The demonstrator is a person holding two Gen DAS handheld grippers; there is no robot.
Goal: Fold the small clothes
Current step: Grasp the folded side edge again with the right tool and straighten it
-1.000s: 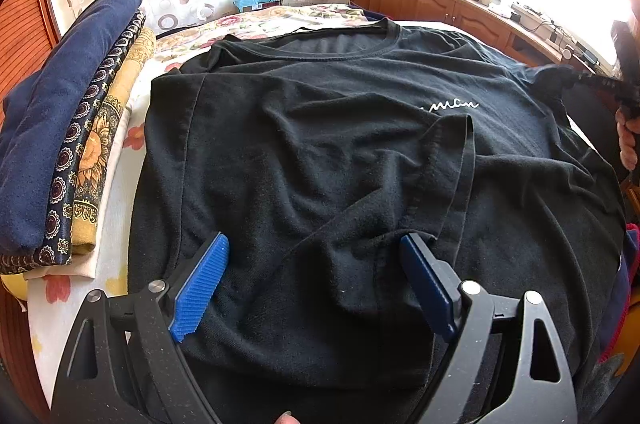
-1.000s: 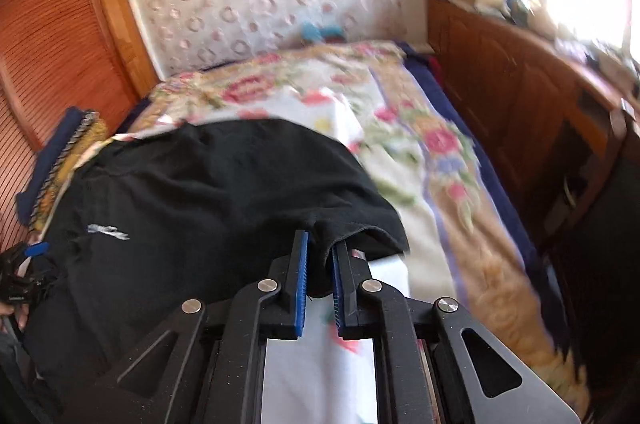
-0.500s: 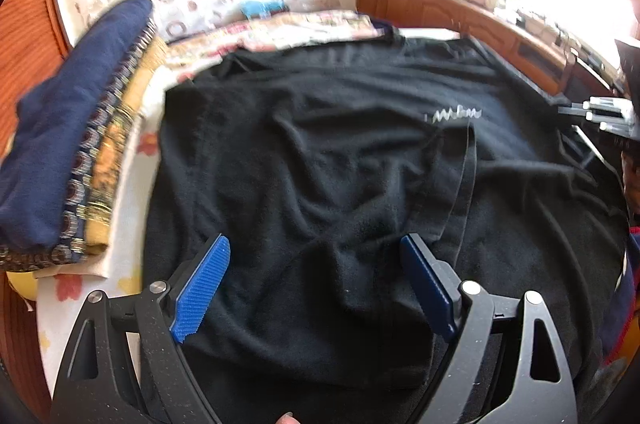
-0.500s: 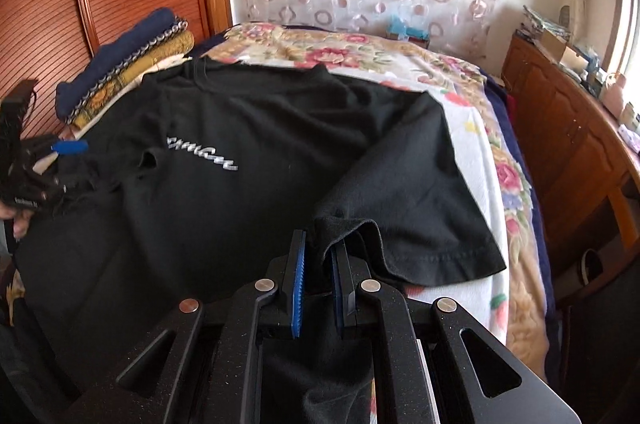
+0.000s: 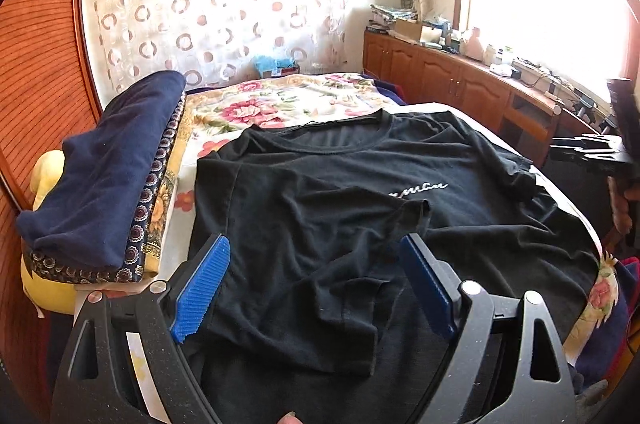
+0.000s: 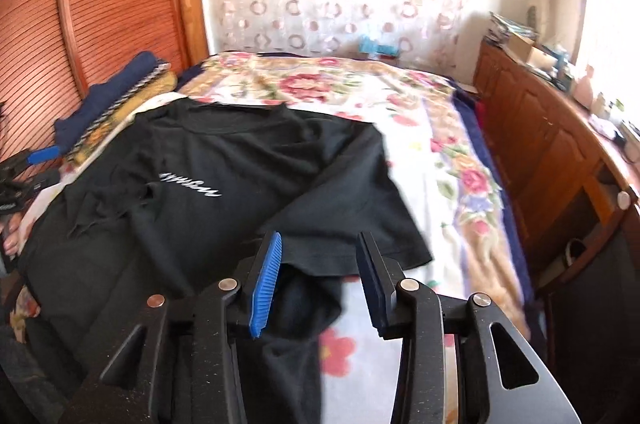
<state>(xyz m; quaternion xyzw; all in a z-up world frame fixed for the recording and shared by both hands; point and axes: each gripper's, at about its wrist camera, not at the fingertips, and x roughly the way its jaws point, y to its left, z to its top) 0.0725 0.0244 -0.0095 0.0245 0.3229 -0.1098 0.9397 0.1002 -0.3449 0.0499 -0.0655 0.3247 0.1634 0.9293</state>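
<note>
A black T-shirt [image 5: 328, 200] with white script on the chest lies face up on the flowered bed, collar at the far end. Its left sleeve is folded in over the chest. My left gripper [image 5: 316, 284] is open and empty above the shirt's near left part. In the right wrist view the shirt [image 6: 224, 176] lies to the left, its right sleeve spread out on the bedspread. My right gripper [image 6: 320, 276] is open over that sleeve's hem, holding nothing. The right gripper also shows at the right edge of the left wrist view [image 5: 592, 148].
A stack of folded clothes [image 5: 104, 176], navy on top, sits at the shirt's left by the wooden slatted wall [image 5: 36, 72]. A wooden cabinet [image 6: 560, 160] with clutter runs along the bed's right side under the window. The flowered bedspread [image 6: 400, 112] stretches beyond the collar.
My right gripper has opened and let go of the right sleeve, which now lies flat on the bed. My left gripper has lifted and pulled back a little, still open.
</note>
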